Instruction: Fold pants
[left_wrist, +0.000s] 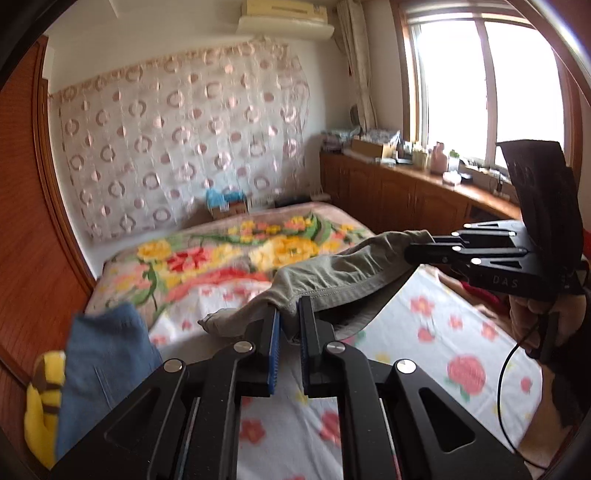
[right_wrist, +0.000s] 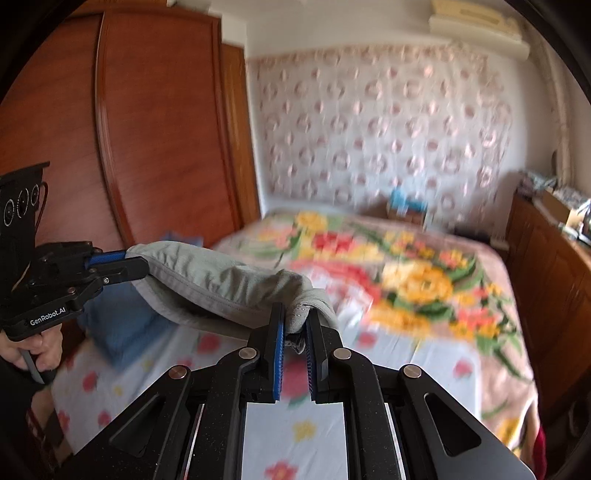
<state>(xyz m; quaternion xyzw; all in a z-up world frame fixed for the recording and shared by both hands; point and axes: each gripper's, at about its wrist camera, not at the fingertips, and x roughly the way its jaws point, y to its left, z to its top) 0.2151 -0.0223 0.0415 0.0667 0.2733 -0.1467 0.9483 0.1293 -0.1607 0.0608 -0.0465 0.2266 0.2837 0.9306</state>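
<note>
Grey-green pants hang stretched in the air between my two grippers, above the bed. My left gripper is shut on one end of the pants; it also shows in the right wrist view at the left. My right gripper is shut on the other end of the pants; it shows in the left wrist view at the right. The cloth sags a little between them. The lower part of the pants is hidden below the fingers.
The bed has a white flowered sheet and a bright floral blanket further back. A blue folded cloth and a yellow toy lie at the left edge. A wooden wardrobe stands left, a cluttered wooden counter right.
</note>
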